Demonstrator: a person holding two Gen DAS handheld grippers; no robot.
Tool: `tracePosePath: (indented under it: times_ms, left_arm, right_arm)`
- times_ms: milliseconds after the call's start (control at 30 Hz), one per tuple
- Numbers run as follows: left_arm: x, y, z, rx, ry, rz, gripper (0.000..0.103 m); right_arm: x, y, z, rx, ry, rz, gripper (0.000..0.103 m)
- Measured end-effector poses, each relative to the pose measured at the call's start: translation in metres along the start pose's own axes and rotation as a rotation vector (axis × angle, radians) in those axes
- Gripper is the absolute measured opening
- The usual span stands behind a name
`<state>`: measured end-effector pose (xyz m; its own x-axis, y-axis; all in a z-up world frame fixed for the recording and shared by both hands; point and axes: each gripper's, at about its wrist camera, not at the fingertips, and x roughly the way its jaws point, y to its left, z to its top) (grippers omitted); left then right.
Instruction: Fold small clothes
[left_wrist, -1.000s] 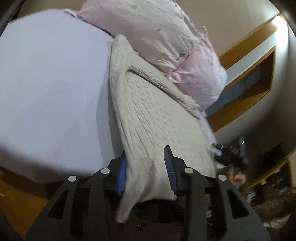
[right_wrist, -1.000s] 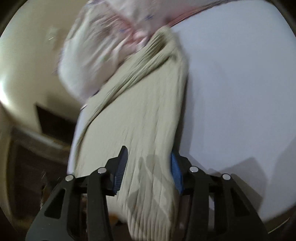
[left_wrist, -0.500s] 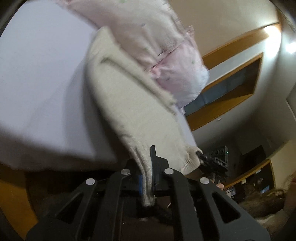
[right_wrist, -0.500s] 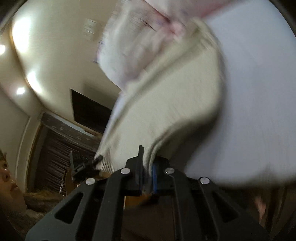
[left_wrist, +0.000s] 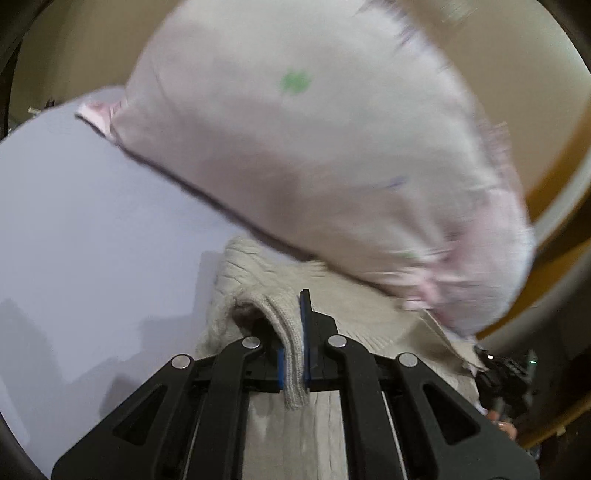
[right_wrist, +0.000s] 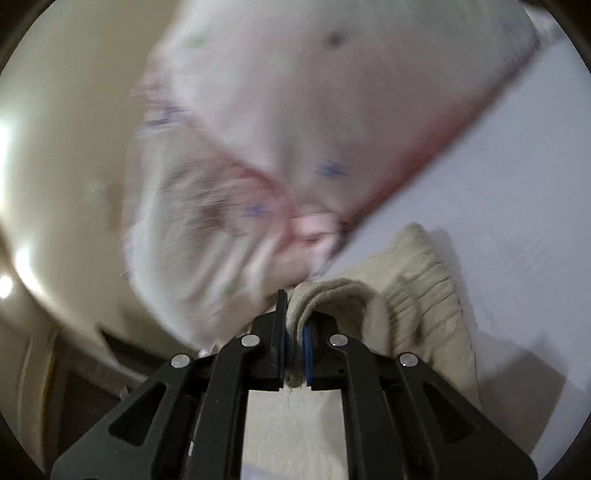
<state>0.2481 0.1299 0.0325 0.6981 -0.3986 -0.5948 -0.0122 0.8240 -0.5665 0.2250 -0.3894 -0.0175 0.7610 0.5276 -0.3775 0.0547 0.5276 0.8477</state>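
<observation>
Both grippers have swung fwd since 0.5 s ago, carrying the sweater hem up toward the pink pillow (left_wrist: 314, 155). Left gripper (left_wrist: 293, 354) & right gripper (right_wrist: 293, 354) each clamped on the beige knit sweater (left_wrist: 258, 291) (folded over itself), lying on the white sheet (left_wrist: 92, 221) just below the pillow.
</observation>
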Motion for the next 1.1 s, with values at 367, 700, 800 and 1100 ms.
tracePosePath:
  times_ms: [367,700,800,1100]
  left_arm:
    - [-0.032,0.007,0.002,-0.017,-0.035,-0.001,0.089]
    - [-0.029,0.033,-0.04,-0.077,0.133,0.001,0.07]
    - [-0.027,0.029,-0.049,-0.083,0.146,-0.022,0.051]
    - [-0.04,-0.008,-0.042,-0.18,0.106,-0.275,0.016]
  right_arm:
    - [-0.016,-0.007,0.004,0.026,-0.206,0.038,0.099]
    - [-0.018,-0.009,0.004,0.016,-0.136,0.07,0.099]
    - [-0.018,-0.005,0.003,-0.008,-0.124,0.086,0.099]
    - [-0.027,0.011,0.013,-0.083,-0.083,0.163,0.099]
